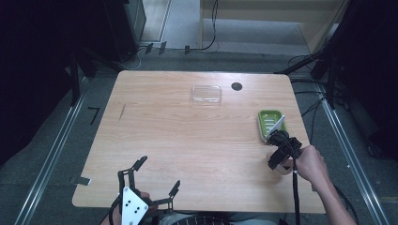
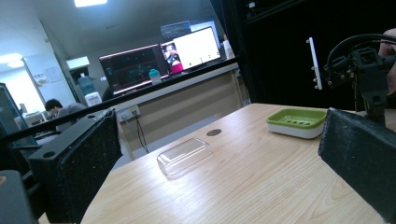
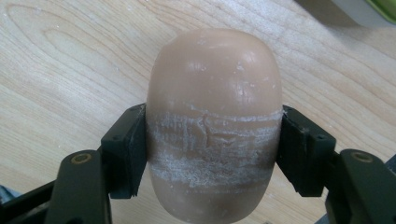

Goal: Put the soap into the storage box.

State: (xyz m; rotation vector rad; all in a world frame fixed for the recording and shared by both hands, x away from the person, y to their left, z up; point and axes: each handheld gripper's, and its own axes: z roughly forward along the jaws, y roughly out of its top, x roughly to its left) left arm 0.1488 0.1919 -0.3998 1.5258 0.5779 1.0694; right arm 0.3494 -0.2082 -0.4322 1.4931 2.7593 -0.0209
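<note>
Soap bar gripped above the table's right edge.

I see the wooden table (image 1: 187, 140), then the green soap dish (image 1: 270, 123) near its right edge and a clear lid (image 1: 206, 94) farther back. My right gripper (image 3: 212, 144) clamps the tan soap bar (image 3: 214, 93) just beside the dish; my left gripper (image 1: 152, 180) rests wide, holding nothing.

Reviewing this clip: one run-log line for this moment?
right gripper: shut on soap bar | left gripper: open | green soap dish: empty
</note>
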